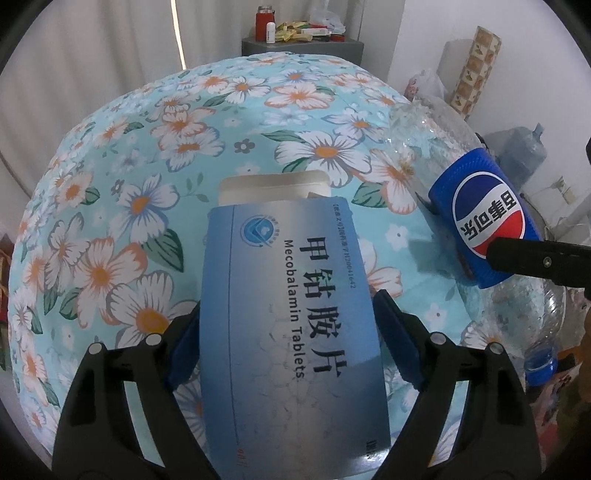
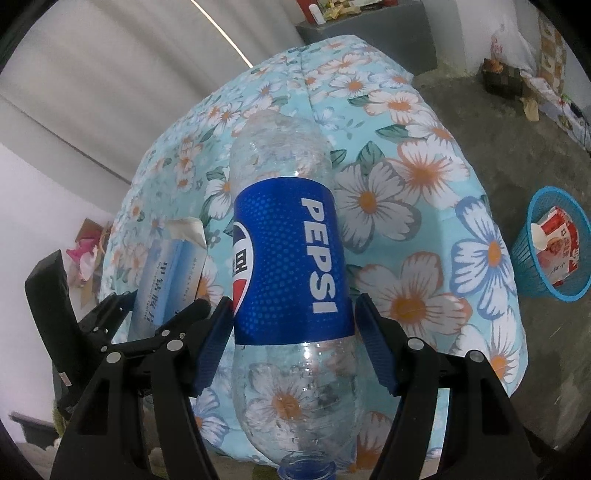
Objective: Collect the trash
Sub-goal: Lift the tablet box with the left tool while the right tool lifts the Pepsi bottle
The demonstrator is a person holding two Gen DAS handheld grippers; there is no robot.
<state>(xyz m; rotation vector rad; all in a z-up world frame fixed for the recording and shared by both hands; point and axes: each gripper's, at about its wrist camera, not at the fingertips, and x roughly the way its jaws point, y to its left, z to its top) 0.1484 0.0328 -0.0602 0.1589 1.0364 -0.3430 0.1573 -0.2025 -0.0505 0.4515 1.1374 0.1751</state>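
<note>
Straddling a blue tablet box on the flowered tabletop, left gripper wide, both blue pads right at the box's long edges; cannot tell whether pressing or merely touching; box flat on the cloth, one end flap open at the far end; right gripper spread around a clear Pepsi bottle lying on its side, neck toward the camera; left pad against the blue label, right pad just beside it with a sliver of gap; cannot tell if gripped; bottle just to the right of the box, the two apart; seen from the right wrist, blue mesh basket on the floor right of the tabletop, well away from both, red-and-white carton inside it; grey cabinet beyond the far edge, red flask on top.
</note>
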